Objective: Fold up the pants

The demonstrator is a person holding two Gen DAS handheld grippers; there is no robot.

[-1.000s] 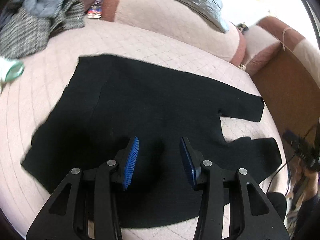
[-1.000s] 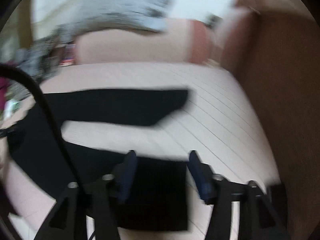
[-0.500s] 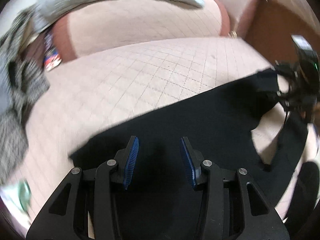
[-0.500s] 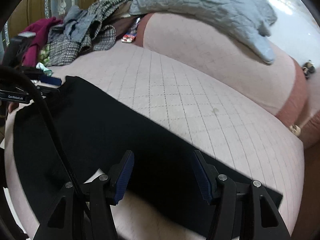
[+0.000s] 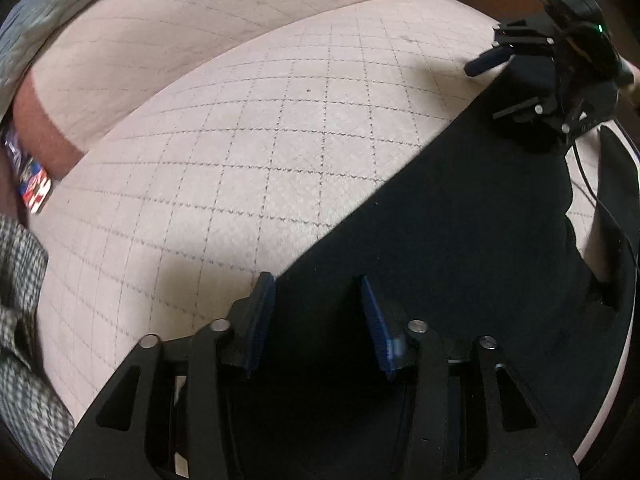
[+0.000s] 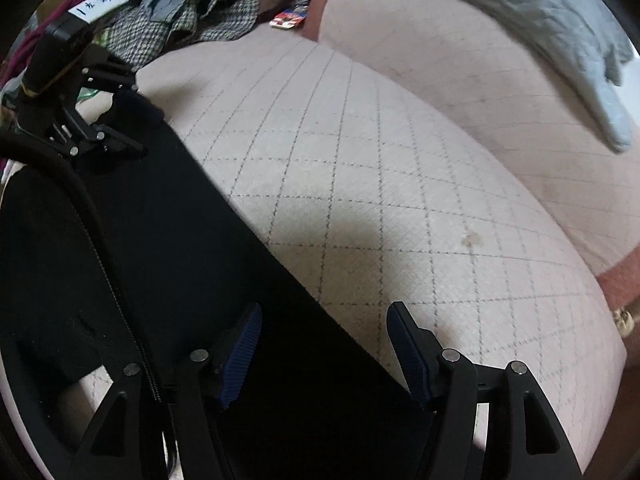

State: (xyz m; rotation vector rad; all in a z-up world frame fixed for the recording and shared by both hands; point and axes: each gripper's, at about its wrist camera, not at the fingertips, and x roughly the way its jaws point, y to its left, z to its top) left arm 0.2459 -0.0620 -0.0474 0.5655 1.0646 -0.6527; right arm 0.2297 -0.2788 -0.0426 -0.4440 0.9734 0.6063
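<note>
Now that both hands have swung to the far long edge of the black pants (image 5: pixel 420 264) spread on the quilted sofa seat (image 5: pixel 260 152), left tongs (image 5: pixel 318 320) and right tongs (image 6: pixel 324 344) straddle that edge ungripped, widening, apparently readying a lengthwise fold.

quilted pink cushion (image 5: pixel 260 152) | checked garment (image 6: pixel 168 28) | grey quilt (image 6: pixel 540 20)

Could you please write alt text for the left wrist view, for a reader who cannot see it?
The left gripper, jaws opening, points down over the edge of black pants spread on a quilted pink sofa. The right gripper hovers over the pants' far end.
</note>
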